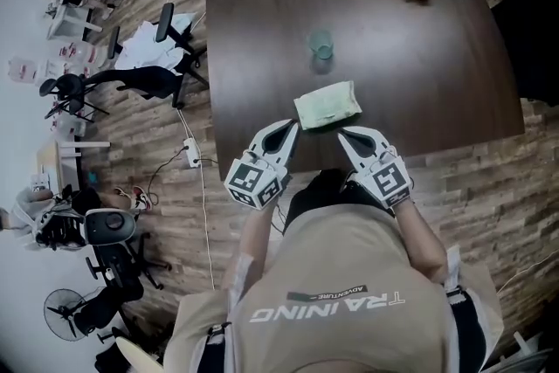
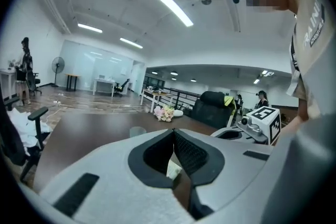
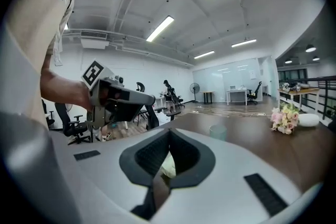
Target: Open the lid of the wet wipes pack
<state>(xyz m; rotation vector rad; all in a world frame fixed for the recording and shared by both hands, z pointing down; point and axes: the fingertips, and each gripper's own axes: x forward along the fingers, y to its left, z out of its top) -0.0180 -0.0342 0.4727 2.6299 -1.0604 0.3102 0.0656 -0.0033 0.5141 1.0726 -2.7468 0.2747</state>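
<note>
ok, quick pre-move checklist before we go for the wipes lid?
1. Wet wipes pack lies flat on the table, just ahead of both grippers: ok.
2. Lid position and state: cannot tell; no view shows a clear flap.
3. Left gripper ready to grip: not ok, jaws together, nothing held.
4. Right gripper ready to grip: not ok, jaws together, nothing held.
5. Cup stands apart, beyond the pack: ok.
</note>
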